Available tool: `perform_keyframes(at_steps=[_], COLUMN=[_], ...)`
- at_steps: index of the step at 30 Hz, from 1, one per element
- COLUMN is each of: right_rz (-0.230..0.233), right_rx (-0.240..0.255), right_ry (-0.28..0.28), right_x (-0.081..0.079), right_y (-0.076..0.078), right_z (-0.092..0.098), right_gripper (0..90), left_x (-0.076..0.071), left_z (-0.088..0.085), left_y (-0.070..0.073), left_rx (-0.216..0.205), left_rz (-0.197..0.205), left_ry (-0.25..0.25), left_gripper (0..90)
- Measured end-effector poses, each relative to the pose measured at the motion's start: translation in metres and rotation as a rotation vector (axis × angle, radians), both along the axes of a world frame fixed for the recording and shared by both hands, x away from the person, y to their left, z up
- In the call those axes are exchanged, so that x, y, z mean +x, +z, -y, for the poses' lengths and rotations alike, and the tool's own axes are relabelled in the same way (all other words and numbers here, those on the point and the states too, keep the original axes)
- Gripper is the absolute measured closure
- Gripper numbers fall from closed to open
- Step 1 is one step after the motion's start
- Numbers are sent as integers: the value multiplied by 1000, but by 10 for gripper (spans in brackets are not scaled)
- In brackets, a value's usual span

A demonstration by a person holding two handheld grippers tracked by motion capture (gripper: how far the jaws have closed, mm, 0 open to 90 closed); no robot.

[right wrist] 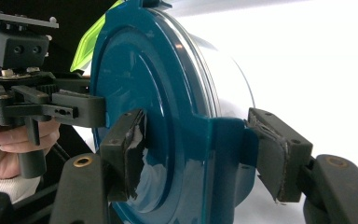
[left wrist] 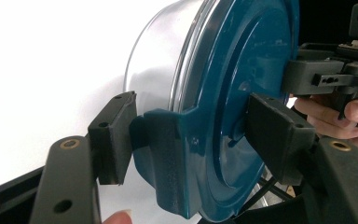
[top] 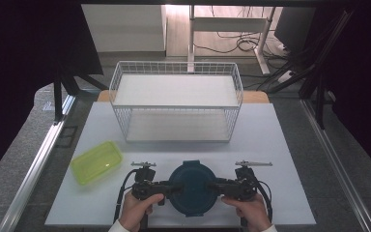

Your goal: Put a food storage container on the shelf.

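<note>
A round container with a dark teal lid (top: 192, 191) stands on the white table near its front edge. In the left gripper view it lies on its side as seen by the camera, lid (left wrist: 242, 79) to the right, clear body (left wrist: 161, 70) to the left. My left gripper (left wrist: 196, 135) (top: 172, 186) is shut on the lid's left latch flap (left wrist: 168, 163), one pad under the flap and one on the lid top. My right gripper (right wrist: 200, 149) (top: 216, 185) is shut on the opposite latch (right wrist: 223, 154) the same way. A hand holds each gripper.
A white wire basket (top: 176, 72) with two shelves stands at the back of the table (top: 270, 145). A shallow lime-green plastic box (top: 96, 162) lies at the front left, close to my left gripper. Dark frames and rails flank the table.
</note>
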State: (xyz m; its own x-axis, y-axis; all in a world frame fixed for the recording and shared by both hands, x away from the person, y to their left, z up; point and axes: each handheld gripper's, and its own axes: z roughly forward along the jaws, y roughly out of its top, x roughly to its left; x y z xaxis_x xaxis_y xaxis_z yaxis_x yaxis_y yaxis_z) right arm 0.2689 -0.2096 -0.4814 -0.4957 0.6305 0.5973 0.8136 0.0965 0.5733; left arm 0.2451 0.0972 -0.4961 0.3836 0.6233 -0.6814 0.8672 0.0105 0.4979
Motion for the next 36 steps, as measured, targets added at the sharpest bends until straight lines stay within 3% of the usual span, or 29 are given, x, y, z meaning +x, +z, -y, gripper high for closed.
perform_keyframes(at_steps=[9,22,36], right_rz=[20,58,80], right_rx=[4,2,14], right_ry=[-1,24,31], right_x=[8,32,48], right_y=[10,42,64], right_z=[-3,-22,-34], right_gripper=[383,388,389], left_x=[10,28,39], left_z=[-5,-25,-36], left_y=[13,42,64], left_rx=[3,-14,-7], left_rz=[20,71,114], left_ry=[-1,33,50], left_gripper=[351,355,357])
